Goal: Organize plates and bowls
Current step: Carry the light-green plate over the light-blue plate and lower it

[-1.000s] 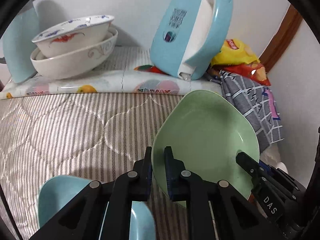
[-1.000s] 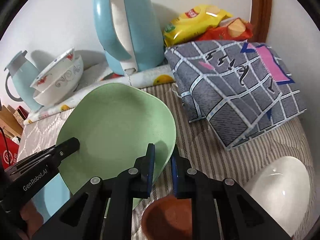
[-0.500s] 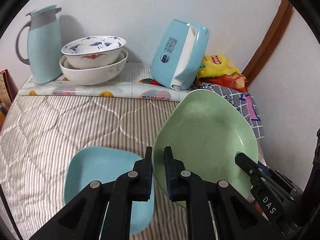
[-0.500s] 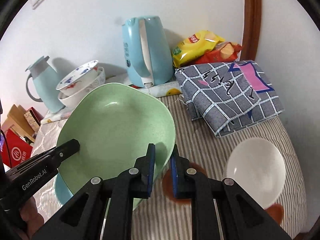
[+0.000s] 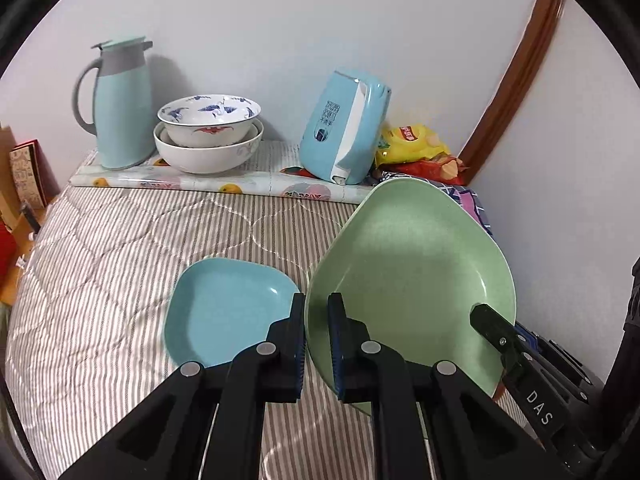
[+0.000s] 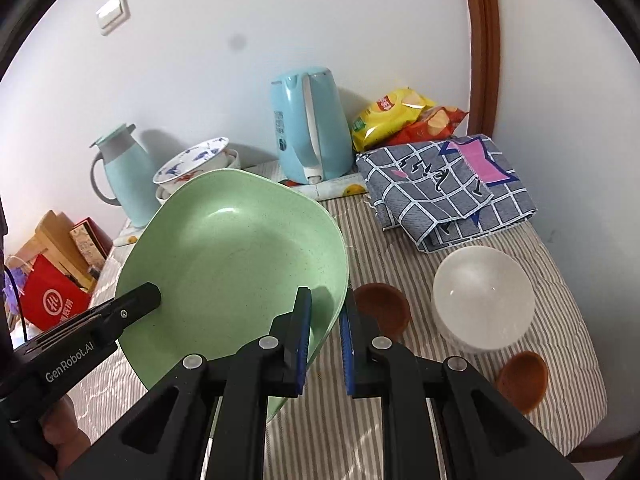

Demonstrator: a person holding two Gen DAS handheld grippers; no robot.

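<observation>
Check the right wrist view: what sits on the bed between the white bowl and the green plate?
A small brown dish, right wrist view, lies between white bowl and green plate.

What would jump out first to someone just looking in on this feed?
The big green plate, held off the striped bed cover by both grippers, left gripper and right gripper, each clamped on an opposite rim. Next, the blue plate lying flat on the cover beside it, and the two stacked bowls by the wall between the blue jug and the blue kettle.
</observation>
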